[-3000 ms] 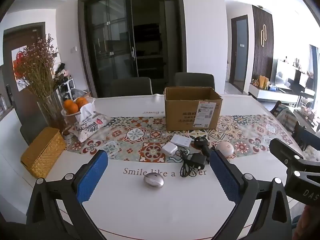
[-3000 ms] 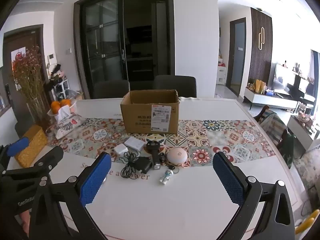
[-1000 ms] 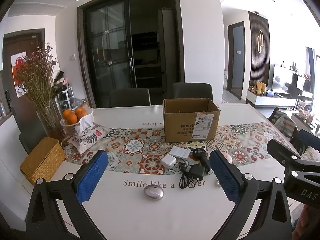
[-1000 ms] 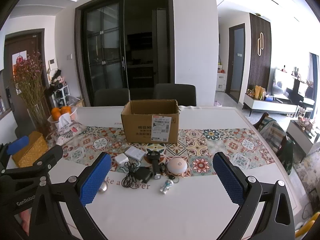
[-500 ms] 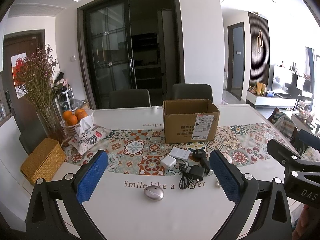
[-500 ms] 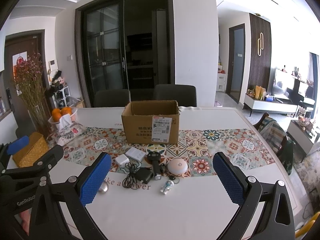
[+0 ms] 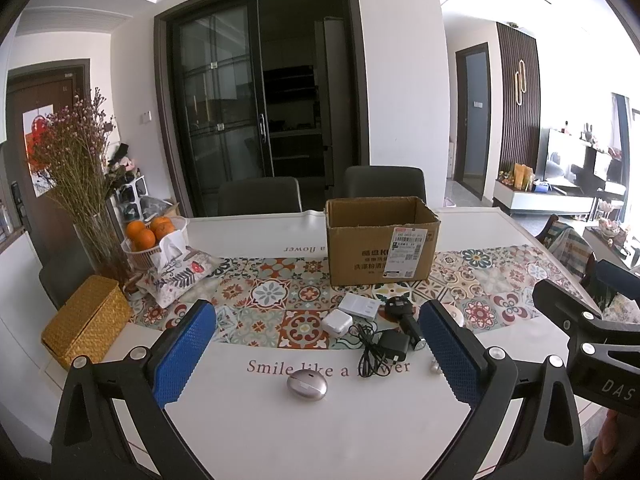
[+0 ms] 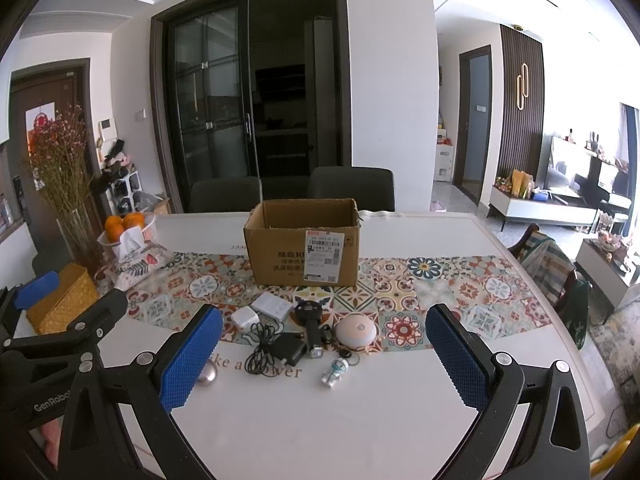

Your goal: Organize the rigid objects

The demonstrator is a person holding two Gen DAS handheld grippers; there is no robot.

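Note:
An open cardboard box (image 7: pixel 380 240) (image 8: pixel 306 246) stands on the patterned runner. In front of it lie a white flat box (image 8: pixel 272 305), a white charger cube (image 8: pixel 245 316), a black adapter with cable (image 8: pixel 286 349), a black handheld device (image 8: pixel 310 320), a round white-pink light (image 8: pixel 356 331), a small robot figurine (image 8: pixel 334 372) and a silver oval mouse (image 7: pixel 307 385). My left gripper (image 7: pixel 320 354) is open and empty, held above the near table edge behind the mouse. My right gripper (image 8: pixel 326 354) is open and empty, held back from the cluster.
A woven yellow box (image 7: pixel 86 326), a vase of dried flowers (image 7: pixel 86 184), a basket of oranges (image 7: pixel 154 236) and a floral tissue pouch (image 7: pixel 176 276) sit at the table's left. Two dark chairs (image 7: pixel 320 194) stand behind the table.
Both grippers have risen and tilted slightly, so the table objects sit lower in view. Nothing on the table has moved. Both grippers stay open.

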